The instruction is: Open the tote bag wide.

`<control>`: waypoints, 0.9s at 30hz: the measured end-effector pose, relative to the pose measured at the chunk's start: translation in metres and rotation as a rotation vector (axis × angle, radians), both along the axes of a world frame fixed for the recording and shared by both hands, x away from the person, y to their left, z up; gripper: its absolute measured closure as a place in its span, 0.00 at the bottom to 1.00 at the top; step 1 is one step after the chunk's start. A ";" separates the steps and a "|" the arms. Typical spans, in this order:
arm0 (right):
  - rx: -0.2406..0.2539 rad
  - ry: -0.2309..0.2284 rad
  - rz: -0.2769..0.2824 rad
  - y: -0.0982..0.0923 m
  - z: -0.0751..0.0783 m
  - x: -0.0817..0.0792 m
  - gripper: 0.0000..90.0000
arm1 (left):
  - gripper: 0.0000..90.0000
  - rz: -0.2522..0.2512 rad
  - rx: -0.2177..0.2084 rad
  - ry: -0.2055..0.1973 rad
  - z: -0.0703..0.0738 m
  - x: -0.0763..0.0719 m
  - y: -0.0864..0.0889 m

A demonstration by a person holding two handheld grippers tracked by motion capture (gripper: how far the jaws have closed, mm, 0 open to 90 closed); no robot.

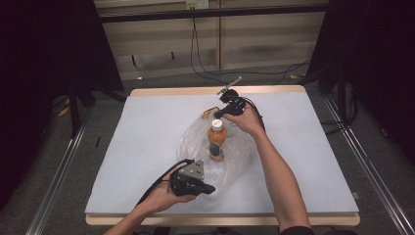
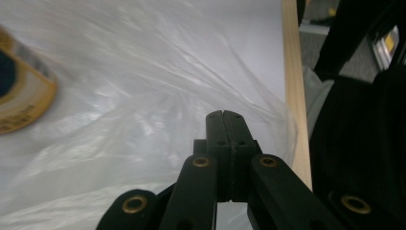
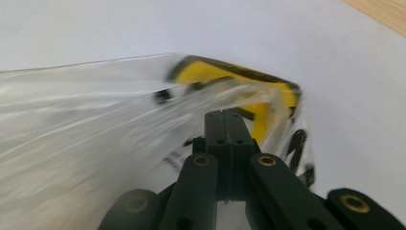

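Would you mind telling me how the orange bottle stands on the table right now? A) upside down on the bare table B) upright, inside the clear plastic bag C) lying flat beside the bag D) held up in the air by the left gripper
B: the high view shows the orange bottle upright on the table with the clear plastic bag around it.

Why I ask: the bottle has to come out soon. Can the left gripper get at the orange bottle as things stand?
Probably not: the left gripper is shut on the clear plastic bag, whose film surrounds the upright orange bottle.
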State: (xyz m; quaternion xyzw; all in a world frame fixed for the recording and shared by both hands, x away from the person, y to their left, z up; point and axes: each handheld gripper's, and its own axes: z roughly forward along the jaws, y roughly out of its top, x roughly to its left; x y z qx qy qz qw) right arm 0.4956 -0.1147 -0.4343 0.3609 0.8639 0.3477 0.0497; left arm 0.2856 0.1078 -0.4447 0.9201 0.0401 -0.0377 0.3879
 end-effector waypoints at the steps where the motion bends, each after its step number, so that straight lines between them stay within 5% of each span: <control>1: 0.000 -0.020 0.009 -0.002 0.002 -0.004 1.00 | 1.00 0.013 -0.008 0.004 0.002 0.003 0.002; 8: 0.043 -0.059 0.102 -0.010 0.012 -0.043 1.00 | 1.00 0.095 -0.058 -0.022 0.016 0.028 0.007; 11: 0.006 -0.083 0.107 -0.016 0.010 -0.061 1.00 | 1.00 0.152 -0.058 -0.039 0.019 0.046 0.007; 14: 0.030 -0.082 0.101 -0.027 0.009 -0.073 1.00 | 1.00 0.216 -0.047 -0.049 0.021 0.066 0.007; 17: 0.013 -0.101 0.113 -0.033 0.007 -0.085 1.00 | 1.00 0.275 0.006 -0.078 0.013 0.081 0.007; 18: -0.015 -0.100 0.114 -0.034 0.004 -0.090 1.00 | 1.00 0.296 0.057 -0.122 0.008 0.085 0.006; 25: -0.066 -0.063 0.132 -0.046 -0.032 -0.105 1.00 | 1.00 0.350 0.145 -0.085 -0.025 0.103 0.013; 27: -0.083 -0.049 0.127 -0.051 -0.038 -0.107 1.00 | 1.00 0.364 0.141 -0.059 -0.027 0.107 0.019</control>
